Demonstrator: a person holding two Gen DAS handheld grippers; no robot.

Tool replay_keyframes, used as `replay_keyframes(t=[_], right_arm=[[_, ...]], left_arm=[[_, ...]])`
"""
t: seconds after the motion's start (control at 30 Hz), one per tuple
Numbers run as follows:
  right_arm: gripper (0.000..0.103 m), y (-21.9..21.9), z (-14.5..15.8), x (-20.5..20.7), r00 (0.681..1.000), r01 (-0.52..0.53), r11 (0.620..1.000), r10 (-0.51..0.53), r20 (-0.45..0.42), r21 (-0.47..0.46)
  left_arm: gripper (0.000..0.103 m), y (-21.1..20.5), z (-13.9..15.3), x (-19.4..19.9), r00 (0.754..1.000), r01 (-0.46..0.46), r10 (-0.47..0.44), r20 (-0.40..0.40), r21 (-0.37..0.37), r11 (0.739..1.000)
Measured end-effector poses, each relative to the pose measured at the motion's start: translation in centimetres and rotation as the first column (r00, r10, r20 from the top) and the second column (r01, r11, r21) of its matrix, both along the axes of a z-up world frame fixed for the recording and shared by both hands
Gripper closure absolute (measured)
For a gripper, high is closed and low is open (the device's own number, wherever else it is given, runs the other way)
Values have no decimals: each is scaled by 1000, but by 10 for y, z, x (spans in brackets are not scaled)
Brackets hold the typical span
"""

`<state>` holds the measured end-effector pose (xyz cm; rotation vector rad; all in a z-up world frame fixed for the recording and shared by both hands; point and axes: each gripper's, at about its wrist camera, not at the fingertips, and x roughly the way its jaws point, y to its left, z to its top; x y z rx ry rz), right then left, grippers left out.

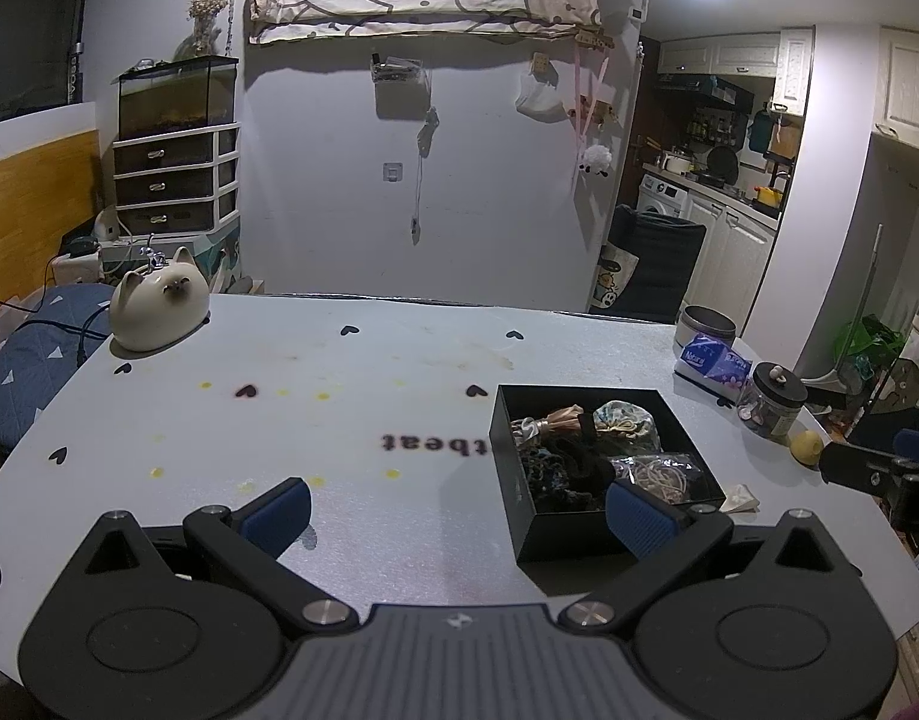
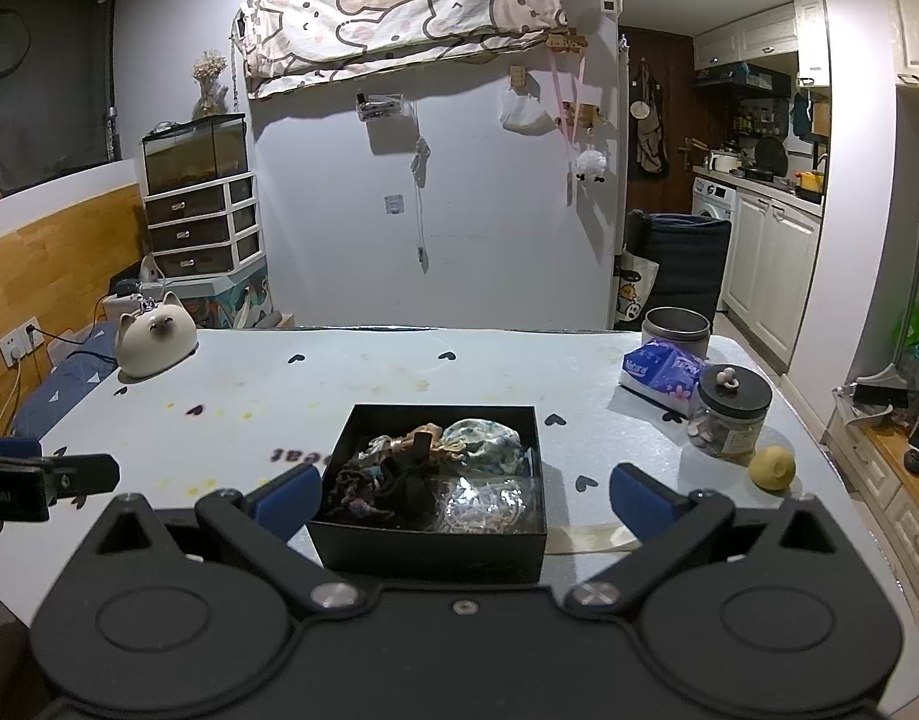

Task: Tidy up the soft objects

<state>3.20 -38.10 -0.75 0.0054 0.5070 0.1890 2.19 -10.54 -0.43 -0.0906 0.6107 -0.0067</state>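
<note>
A black open box point(image 1: 564, 534) point(image 2: 426, 549) stands on the white table point(image 1: 339, 408) point(image 2: 315, 396). Inside lie several soft hair ties and scrunchies: a dark one point(image 2: 399, 483), a pale floral one point(image 1: 624, 420) point(image 2: 486, 438), and a clear bag of thin bands point(image 1: 663, 474) point(image 2: 489, 501). My left gripper point(image 1: 459, 516) is open, left of the box, its right finger over the box's near corner. My right gripper point(image 2: 465, 498) is open with the box sitting between its spread fingers. Neither holds anything.
A cat-shaped ceramic pot point(image 1: 159, 309) point(image 2: 156, 339) stands at the far left. At the right are a tin point(image 2: 675, 330), a tissue pack point(image 2: 663, 372), a lidded glass jar point(image 2: 732, 414), a yellow round object point(image 2: 771, 468) and a pale strip point(image 2: 591, 537) beside the box.
</note>
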Motion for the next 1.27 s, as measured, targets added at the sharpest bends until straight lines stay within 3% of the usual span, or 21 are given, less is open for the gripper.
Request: replay_keyframes(t=[1.27], right_arm=[[0, 3, 0, -1, 1000, 0, 1000, 0, -5, -1]], left_arm=[[0, 1, 0, 0, 1000, 0, 0, 0, 1, 1000]])
